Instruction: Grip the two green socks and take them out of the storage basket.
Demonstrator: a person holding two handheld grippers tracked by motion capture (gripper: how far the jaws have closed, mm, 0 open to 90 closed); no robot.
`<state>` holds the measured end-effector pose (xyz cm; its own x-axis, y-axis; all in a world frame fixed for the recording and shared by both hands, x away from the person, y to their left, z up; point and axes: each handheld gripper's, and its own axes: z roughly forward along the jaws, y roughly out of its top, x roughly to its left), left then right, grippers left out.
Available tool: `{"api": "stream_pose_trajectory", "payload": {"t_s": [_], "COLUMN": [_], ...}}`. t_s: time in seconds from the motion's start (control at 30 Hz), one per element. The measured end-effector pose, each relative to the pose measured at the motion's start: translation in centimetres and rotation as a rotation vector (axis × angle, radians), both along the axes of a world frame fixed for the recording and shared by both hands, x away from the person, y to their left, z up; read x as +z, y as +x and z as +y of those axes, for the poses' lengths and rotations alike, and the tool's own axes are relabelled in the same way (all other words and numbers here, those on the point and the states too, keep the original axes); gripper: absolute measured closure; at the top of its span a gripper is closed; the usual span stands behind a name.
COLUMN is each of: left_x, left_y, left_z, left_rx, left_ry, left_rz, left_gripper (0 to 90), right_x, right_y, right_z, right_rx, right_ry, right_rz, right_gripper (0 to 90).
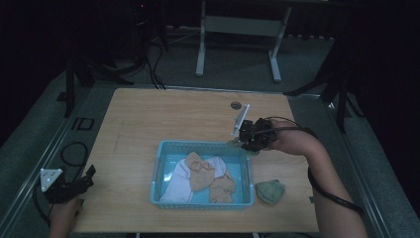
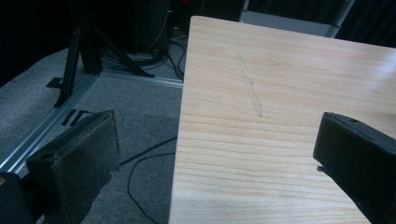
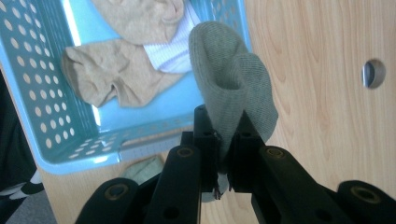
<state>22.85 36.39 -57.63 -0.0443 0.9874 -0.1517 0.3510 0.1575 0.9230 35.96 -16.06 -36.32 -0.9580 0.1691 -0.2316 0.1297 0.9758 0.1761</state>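
Black jaws of the right gripper stand nearest in the right gripper view, clamped together on one grey-green sock, which hangs above the near corner of the blue perforated basket. Basket contents, counted: two tan socks and one white garment. A second grey-green sock lies on the wooden table, just beside the basket's right front corner; the high view shows it plainly, while the right gripper view catches a scrap of it below the basket. One round hole sits in the tabletop. Left gripper rests at the table's left edge, its jaws wide apart with nothing between them.
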Motion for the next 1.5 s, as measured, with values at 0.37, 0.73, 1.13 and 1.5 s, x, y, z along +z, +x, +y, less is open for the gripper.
{"api": "stream_pose_trajectory", "payload": {"t_s": [0.37,0.73,1.13,1.5], "left_x": [0.0,0.0,0.0,0.0], "left_y": [0.0,0.0,0.0,0.0], "left_z": [0.0,-0.1,-0.1,0.0], "left_rx": [0.0,-0.001,-0.003,-0.003], "left_ry": [0.0,0.004,0.004,0.001], "left_rz": [-0.001,-0.001,-0.001,0.0], "left_gripper": [0.7,0.7,0.7,0.7], "right_x": [-0.9,-1.4,-4.0,-8.1], "right_y": [0.7,1.4,3.1,5.3], "right_z": [-4.1,-8.4,-9.6,-9.4], "right_rx": [-0.073,-0.163,-0.226,-0.267], "right_ry": [-0.015,0.013,0.008,0.016], "right_rz": [0.01,0.013,0.029,0.052], "right_gripper": [83.8,83.8,83.8,83.7]}}
